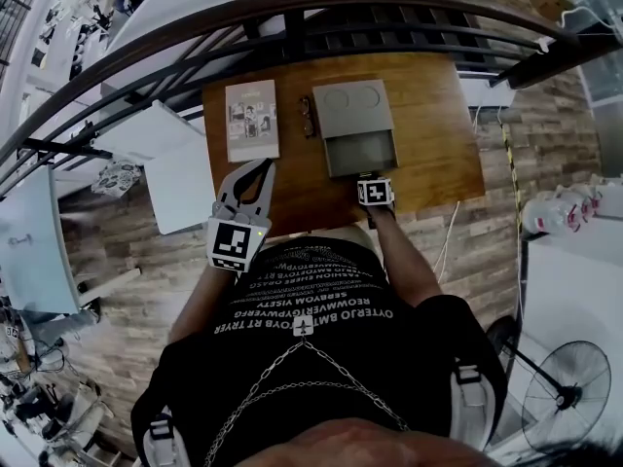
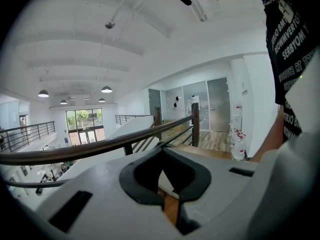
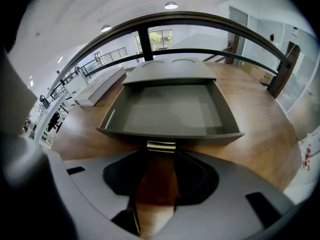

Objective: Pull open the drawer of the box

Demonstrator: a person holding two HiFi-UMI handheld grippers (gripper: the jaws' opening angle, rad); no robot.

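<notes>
A grey box (image 1: 352, 105) stands at the back of the wooden table (image 1: 438, 134). Its drawer (image 1: 360, 154) is pulled out toward me and looks empty (image 3: 170, 111). My right gripper (image 1: 371, 176) points steeply down at the drawer's front. In the right gripper view its fingers close on the small brass handle (image 3: 161, 145) from both sides, with the gripper (image 3: 161, 151) just below the drawer's front edge. My left gripper (image 1: 261, 168) hovers over the table's front left, away from the box. It points out past the railing, its fingertips (image 2: 161, 150) together with nothing between them.
A booklet (image 1: 251, 120) lies left of the box, with a small dark object (image 1: 308, 115) between them. A dark curved railing (image 1: 292, 17) runs behind the table. White furniture (image 1: 165, 163) stands to the left, and a floor fan (image 1: 569, 397) at the lower right.
</notes>
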